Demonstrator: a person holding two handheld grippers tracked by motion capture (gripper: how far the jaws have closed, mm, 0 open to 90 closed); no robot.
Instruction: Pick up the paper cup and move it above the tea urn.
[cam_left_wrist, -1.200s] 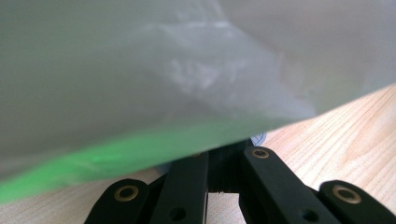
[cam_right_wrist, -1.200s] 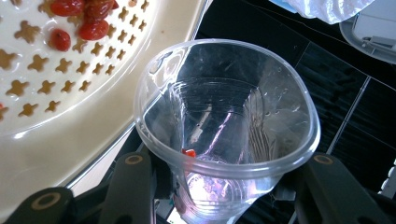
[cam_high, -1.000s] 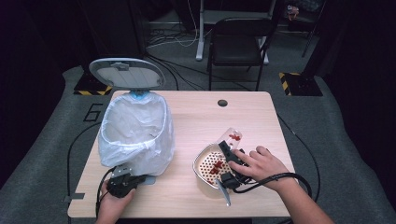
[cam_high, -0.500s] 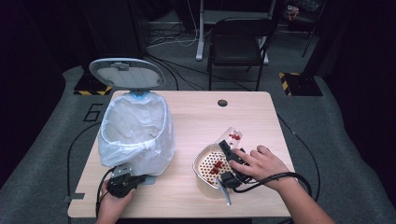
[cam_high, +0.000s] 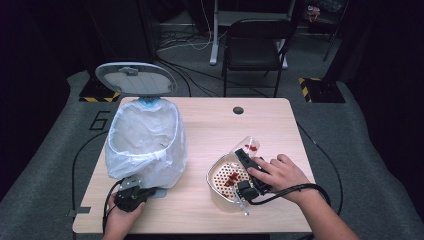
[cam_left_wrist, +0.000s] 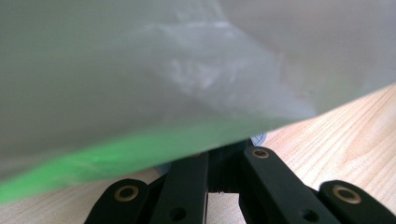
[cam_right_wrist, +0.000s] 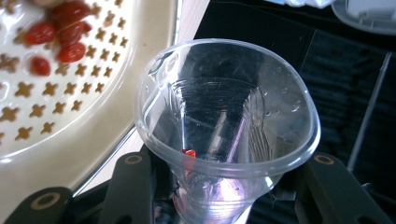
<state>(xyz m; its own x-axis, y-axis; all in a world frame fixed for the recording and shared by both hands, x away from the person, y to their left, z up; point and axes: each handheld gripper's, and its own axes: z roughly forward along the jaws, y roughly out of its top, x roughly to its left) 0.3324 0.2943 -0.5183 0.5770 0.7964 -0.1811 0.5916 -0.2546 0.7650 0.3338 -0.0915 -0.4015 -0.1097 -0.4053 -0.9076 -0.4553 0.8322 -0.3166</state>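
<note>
Right gripper view shows a clear plastic cup (cam_right_wrist: 227, 126) pinched in the right gripper (cam_high: 248, 170), tipped over a perforated dish (cam_high: 218, 186) holding red berries (cam_high: 231, 178). Left gripper (cam_high: 131, 196), jaws pressed together, rests against the bag-lined bin (cam_high: 145, 142).

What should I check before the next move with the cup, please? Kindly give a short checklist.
1. Right claw shut on plastic cup: ok.
2. Cup nearly emptied, one red piece left inside: ok.
3. Red berries lying in the strainer: ok.
4. Bin lid open: ok.
5. Left claw shut at the bag-lined bin base: ok; whether it pinches the bag: cannot tell.
</note>
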